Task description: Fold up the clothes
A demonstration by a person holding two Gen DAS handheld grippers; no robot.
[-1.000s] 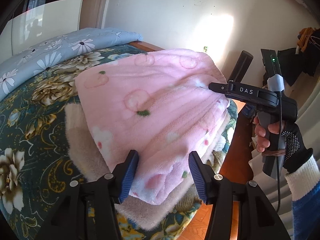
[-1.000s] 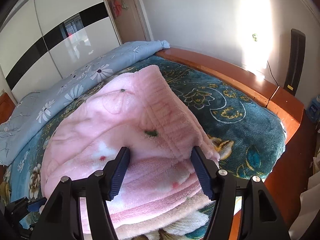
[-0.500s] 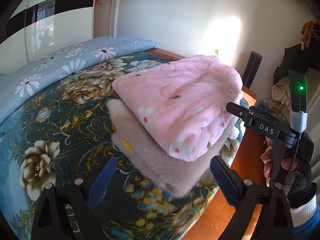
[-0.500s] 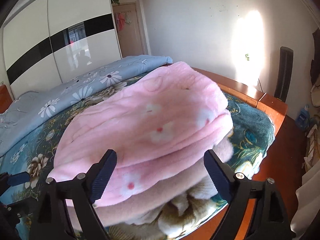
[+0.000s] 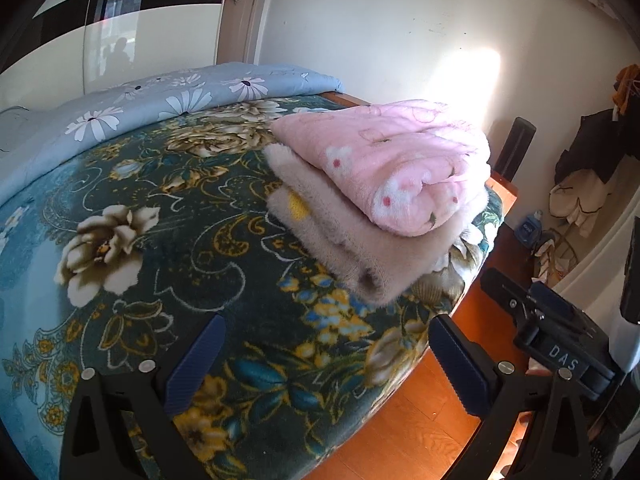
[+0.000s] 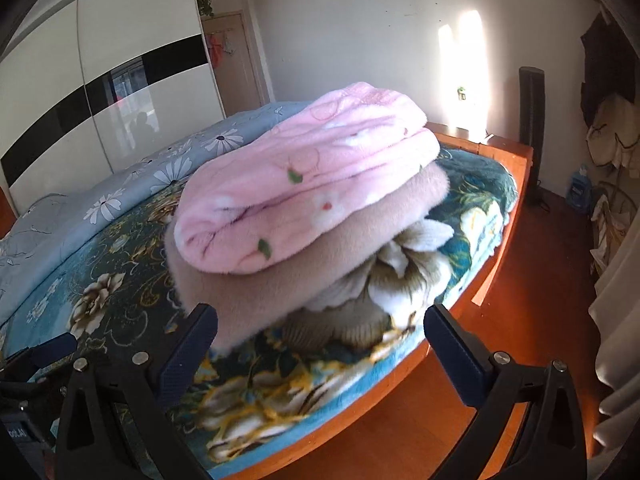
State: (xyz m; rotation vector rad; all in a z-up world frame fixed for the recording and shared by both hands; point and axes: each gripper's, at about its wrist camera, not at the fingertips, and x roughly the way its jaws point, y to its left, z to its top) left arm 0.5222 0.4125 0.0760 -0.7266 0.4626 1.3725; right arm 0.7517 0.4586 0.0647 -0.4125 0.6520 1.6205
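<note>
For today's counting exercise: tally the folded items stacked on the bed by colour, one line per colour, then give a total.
Pink: 1, the pink blanket on top
Beige: 1, the beige blanket underneath
Total: 2, stacked near the corner of the bed

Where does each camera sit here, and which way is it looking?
Left wrist: rides the left hand-held gripper, looking down across the floral bed cover at the folded pink fleece blanket; its open fingers and the right hand-held gripper show.
Right wrist: rides the right hand-held gripper, facing the same pile from the bed's foot.
Shared: pink blanket on a folded beige plush blanket.
</note>
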